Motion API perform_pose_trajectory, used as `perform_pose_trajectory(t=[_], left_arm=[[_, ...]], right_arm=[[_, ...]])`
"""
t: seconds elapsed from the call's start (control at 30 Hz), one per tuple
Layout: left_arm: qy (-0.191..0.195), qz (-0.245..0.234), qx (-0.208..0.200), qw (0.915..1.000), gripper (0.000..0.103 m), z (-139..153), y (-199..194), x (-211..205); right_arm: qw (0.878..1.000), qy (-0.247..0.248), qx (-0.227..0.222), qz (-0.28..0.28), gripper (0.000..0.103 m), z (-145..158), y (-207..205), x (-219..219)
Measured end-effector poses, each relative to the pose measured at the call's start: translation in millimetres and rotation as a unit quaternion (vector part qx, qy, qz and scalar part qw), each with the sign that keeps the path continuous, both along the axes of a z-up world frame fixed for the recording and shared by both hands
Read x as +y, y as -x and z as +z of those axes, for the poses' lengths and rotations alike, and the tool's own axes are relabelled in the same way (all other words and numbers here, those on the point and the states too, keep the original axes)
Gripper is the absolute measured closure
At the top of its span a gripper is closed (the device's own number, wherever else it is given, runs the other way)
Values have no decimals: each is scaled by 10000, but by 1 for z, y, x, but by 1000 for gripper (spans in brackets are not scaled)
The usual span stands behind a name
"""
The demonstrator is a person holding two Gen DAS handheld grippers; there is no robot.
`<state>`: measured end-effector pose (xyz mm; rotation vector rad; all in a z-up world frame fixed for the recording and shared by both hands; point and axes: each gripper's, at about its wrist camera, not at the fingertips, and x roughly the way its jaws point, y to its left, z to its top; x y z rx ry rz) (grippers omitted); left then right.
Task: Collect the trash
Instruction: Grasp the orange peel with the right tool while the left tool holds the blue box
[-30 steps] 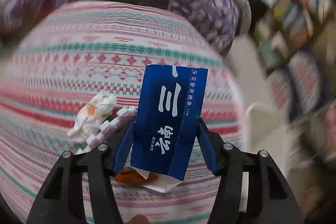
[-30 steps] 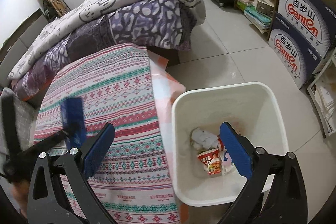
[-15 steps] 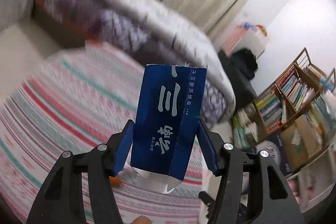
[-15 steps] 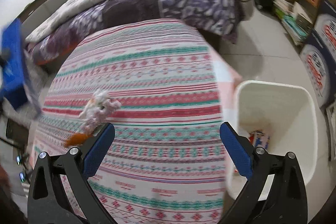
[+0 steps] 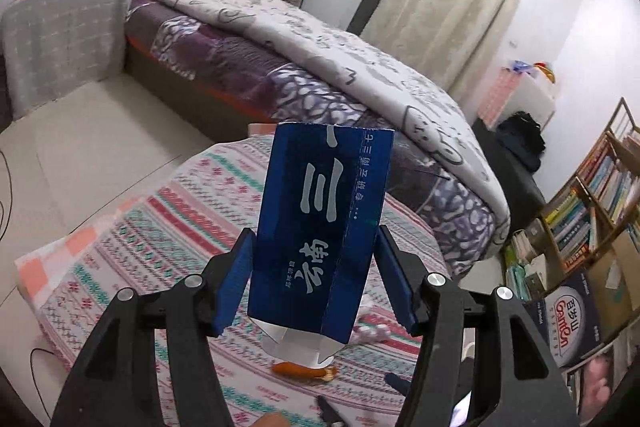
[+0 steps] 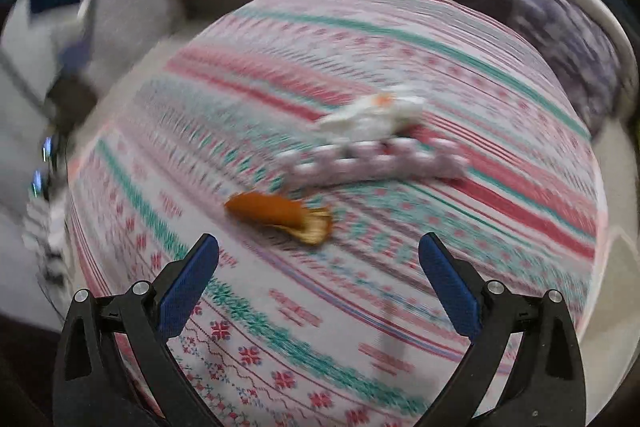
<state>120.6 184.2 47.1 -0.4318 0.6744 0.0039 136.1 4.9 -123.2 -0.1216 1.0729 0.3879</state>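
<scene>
A bed [image 5: 320,39] stands behind the patterned worktop [image 6: 400,307], where an orange peel [image 6: 276,213] and crumpled white wrapper [image 6: 372,119] lie blurred. The left hand-held gripper [image 5: 316,275] clamps a tall blue carton [image 5: 320,227] upright above the worktop; the right hand-held gripper [image 6: 320,291] hangs wide apart over the peel.

Table surface, covered by a patterned cloth [image 6: 400,75] with red, pink and teal bands, fills the centre of the right wrist view. Lying directly on it — an orange peel [image 6: 280,213] at centre, a crumpled white tissue [image 6: 372,117] to its upper right, and a pale strip-like wrapper [image 6: 372,163] between them, blurred.
</scene>
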Motion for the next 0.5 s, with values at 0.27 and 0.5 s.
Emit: perform_pose_trajectory(t=[0.27, 0.5], left_arm=[[160, 121, 205, 9996, 43, -12, 0, 26], [67, 214, 268, 9994, 43, -17, -1, 32]], right_arm=[[9941, 600, -259, 870, 14, -26, -8, 46], [9967, 189, 57, 792, 89, -29, -20, 49]])
